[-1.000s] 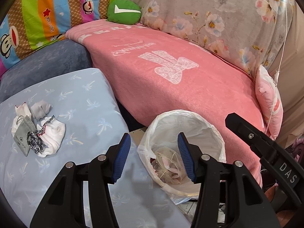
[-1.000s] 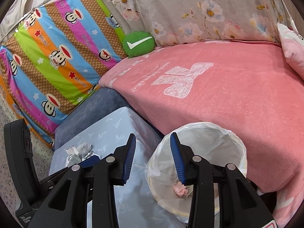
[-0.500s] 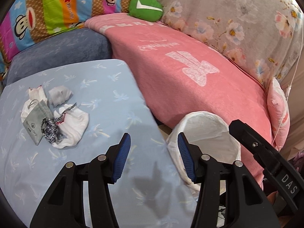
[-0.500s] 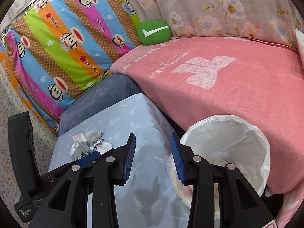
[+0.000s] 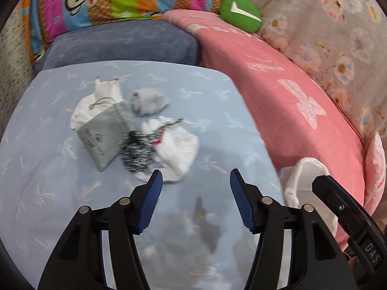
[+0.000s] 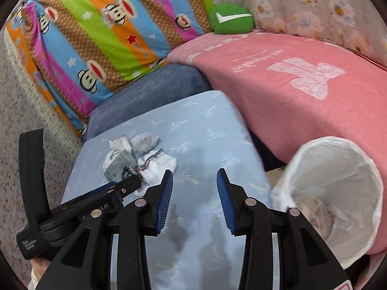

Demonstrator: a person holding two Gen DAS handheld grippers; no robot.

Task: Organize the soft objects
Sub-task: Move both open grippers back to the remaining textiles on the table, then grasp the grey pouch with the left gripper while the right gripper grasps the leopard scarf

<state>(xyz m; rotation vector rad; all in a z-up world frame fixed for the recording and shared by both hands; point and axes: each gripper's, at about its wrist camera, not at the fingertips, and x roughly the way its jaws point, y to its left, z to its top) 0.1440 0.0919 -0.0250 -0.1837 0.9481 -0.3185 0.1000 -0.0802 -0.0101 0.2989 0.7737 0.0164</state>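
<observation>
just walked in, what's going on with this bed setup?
A person holds two handheld grippers over a light blue cushion. Both are empty: the left gripper, its jaws opening, points toward a small pile of soft items, white socks, a grey pouch and a black-and-white piece. The right gripper hangs open beside it. A bin lined with a white bag stands to the right, with some things already inside.
</observation>
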